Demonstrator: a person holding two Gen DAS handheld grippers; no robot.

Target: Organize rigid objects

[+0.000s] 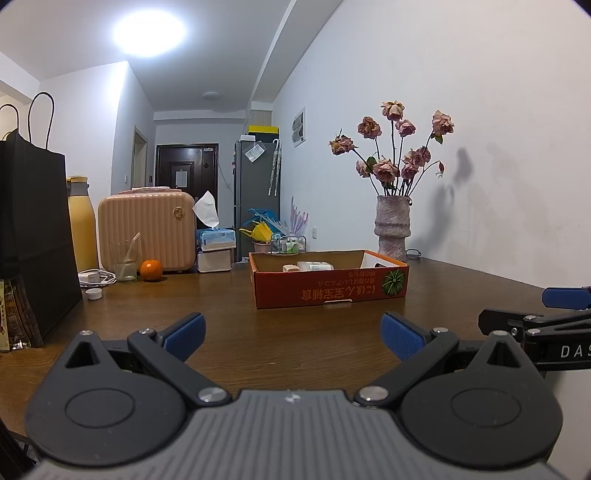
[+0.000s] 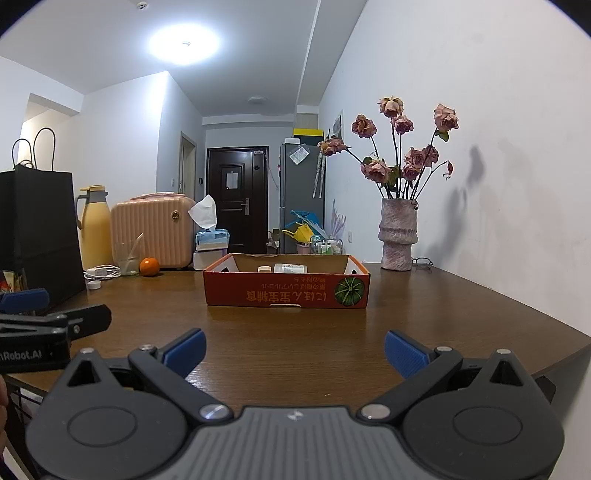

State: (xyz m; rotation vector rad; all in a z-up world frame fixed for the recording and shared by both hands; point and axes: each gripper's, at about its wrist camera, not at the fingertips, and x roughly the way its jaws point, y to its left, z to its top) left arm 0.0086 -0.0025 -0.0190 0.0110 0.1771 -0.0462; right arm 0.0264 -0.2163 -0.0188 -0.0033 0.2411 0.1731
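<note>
The room is lit evenly and fairly brightly by a round ceiling light point(image 1: 148, 32), which is blown out to a white glare in both views. Soft grey shadows of the dried flowers point(image 2: 400, 144) are cast rightward onto the wall point(image 2: 498, 155). A dull sheen is seen on the wooden surface point(image 1: 288, 332). Strong fisheye bending is shown at the edges, with dark vignetted corners. The far hallway door point(image 2: 236, 199) is rendered slightly soft, possibly from distance rather than blur.
</note>
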